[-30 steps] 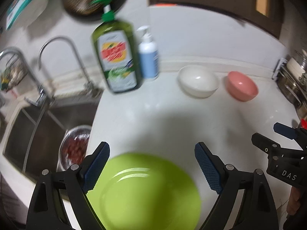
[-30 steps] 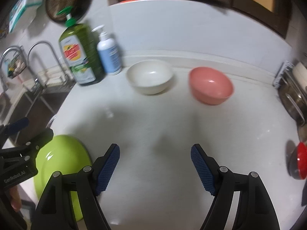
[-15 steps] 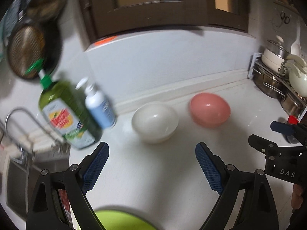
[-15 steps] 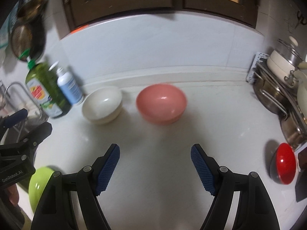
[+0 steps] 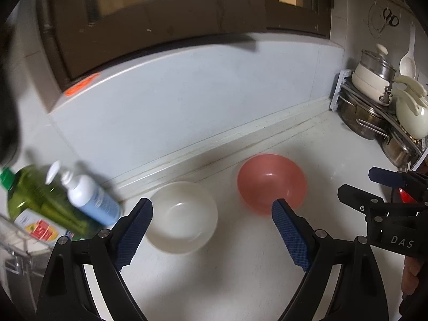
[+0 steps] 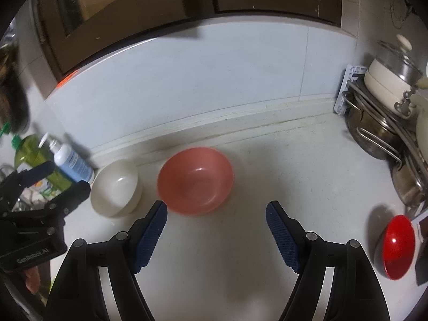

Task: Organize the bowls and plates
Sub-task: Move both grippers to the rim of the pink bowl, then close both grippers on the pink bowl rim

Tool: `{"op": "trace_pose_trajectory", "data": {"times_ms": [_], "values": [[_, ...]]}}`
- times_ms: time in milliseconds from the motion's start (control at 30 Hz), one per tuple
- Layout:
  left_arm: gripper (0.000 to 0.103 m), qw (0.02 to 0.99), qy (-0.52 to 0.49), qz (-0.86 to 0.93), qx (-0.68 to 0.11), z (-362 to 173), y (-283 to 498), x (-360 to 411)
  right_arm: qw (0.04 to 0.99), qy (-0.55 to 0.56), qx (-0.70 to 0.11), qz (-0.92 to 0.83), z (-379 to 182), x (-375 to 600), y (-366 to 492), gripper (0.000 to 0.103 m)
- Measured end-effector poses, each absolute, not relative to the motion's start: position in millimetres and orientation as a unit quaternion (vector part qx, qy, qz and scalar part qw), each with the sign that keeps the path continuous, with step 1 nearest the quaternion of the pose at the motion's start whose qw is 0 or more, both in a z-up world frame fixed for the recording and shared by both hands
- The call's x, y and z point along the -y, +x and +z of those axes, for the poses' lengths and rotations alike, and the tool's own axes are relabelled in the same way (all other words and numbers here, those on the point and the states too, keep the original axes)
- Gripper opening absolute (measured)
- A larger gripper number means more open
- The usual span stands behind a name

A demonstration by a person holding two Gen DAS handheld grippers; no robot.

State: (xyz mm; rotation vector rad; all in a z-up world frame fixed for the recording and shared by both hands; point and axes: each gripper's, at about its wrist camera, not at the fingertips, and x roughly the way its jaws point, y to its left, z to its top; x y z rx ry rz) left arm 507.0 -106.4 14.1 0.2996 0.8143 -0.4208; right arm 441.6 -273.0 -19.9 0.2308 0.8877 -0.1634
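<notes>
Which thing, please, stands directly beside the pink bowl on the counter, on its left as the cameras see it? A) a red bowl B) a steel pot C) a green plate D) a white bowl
D: the white bowl sits just left of the pink bowl, near the soap bottles; the red bowl lies far off to the right.

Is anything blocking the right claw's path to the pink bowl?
Nothing visible. The right claw is open, with only bare counter between it and the pink bowl. The white bowl sits off to its left.
</notes>
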Motion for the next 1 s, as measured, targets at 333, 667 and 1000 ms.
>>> {"op": "trace_pose_trajectory", "data": {"times_ms": [333, 667, 1000], "values": [[0.086, 0.846, 0.145, -0.233, -0.457, -28.6, 563.3, 144.7, 0.868, 0.146, -0.465, -0.094, -52.4, 293.2, 484.2, 0.077], [0.07, 0.81, 0.152, -0.241, -0.512, -72.6, 605.0, 172.4, 0.84, 0.169, -0.503, -0.111, -88.5, 307.0, 513.2, 0.069], [0.043, 0.791, 0.157, -0.24, -0.541, -99.1, 617.3, 177.9, 0.817, 0.186, -0.536, -0.102, -111.5, 305.9, 524.0, 0.044]]}}
